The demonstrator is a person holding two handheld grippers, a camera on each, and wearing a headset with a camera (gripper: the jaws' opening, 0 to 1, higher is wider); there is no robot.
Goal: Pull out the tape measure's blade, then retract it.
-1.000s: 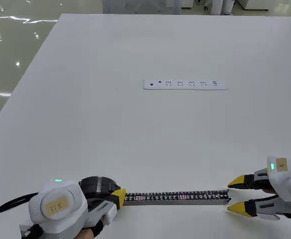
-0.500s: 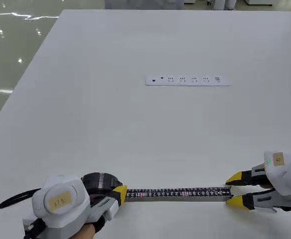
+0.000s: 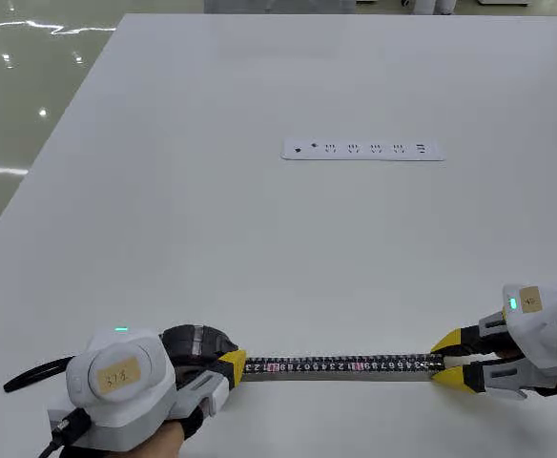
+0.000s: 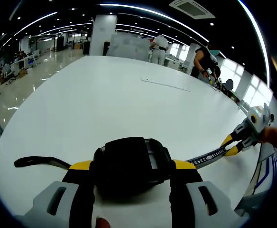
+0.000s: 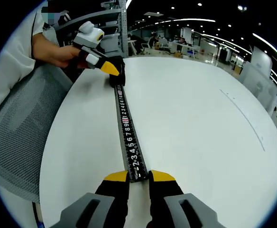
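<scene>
Our left gripper (image 4: 132,165) squeezes the black tape measure (image 3: 195,345) at the near left of the white table (image 3: 259,239). Our right gripper (image 5: 139,176) looks pinched shut on the tip of the blade (image 3: 340,365), near right. We think the blade is thin, bendy and springy, so we should hold it by the tip. We count one tape measure, one blade, two grippers, and one power strip (image 3: 362,150) farther off.

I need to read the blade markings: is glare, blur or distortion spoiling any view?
Head view: even light, sharp; glare streaks sit on the floor, off the table; blade numerals tiny. Left gripper view: fisheye bends the table edge; tape measure case is a dark mass. Right gripper view: numerals crisp near the right gripper, best for reading.
</scene>
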